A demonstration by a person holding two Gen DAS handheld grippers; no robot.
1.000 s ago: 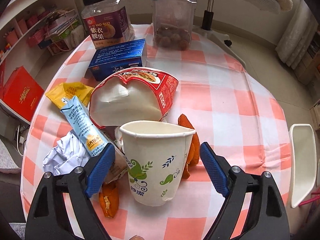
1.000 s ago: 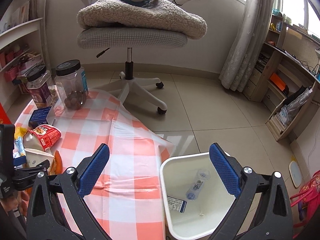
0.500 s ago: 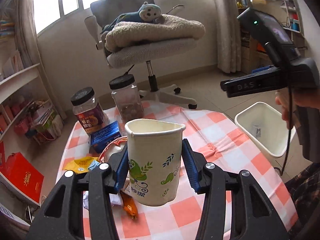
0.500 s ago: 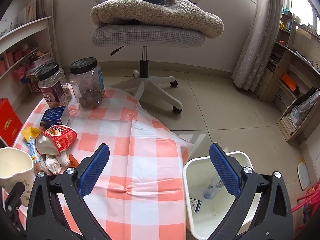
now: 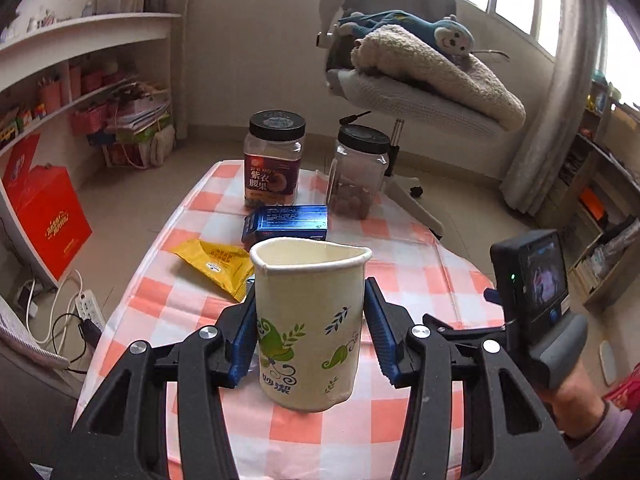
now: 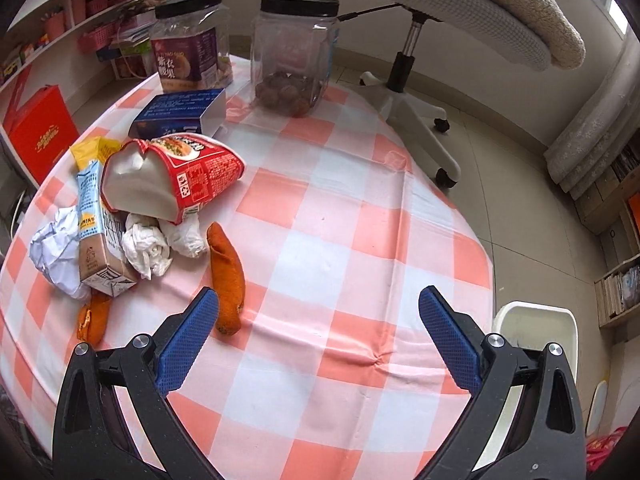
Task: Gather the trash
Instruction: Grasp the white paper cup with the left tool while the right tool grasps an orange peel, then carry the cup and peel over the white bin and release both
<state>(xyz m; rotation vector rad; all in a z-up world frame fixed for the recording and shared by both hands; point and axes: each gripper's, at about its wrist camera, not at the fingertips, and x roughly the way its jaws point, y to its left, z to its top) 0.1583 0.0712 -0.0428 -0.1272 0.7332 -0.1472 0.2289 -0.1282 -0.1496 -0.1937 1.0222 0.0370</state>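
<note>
Cream paper cup [image 5: 310, 322] with green leaf print is sitting upright, squeezed between the left gripper's [image 5: 310, 330] blue pads above the pink-checked tablecloth [image 5: 404, 256]. Right gripper [image 6: 318, 334] is hovering wide open, empty, near the orange peel [image 6: 227, 276].

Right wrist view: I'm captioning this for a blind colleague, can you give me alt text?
The open right gripper hovers over a checked tablecloth, empty. To its left lies trash: an orange peel, crumpled tissues, a crushed red noodle cup and a drink carton. A white bin stands right.
</note>
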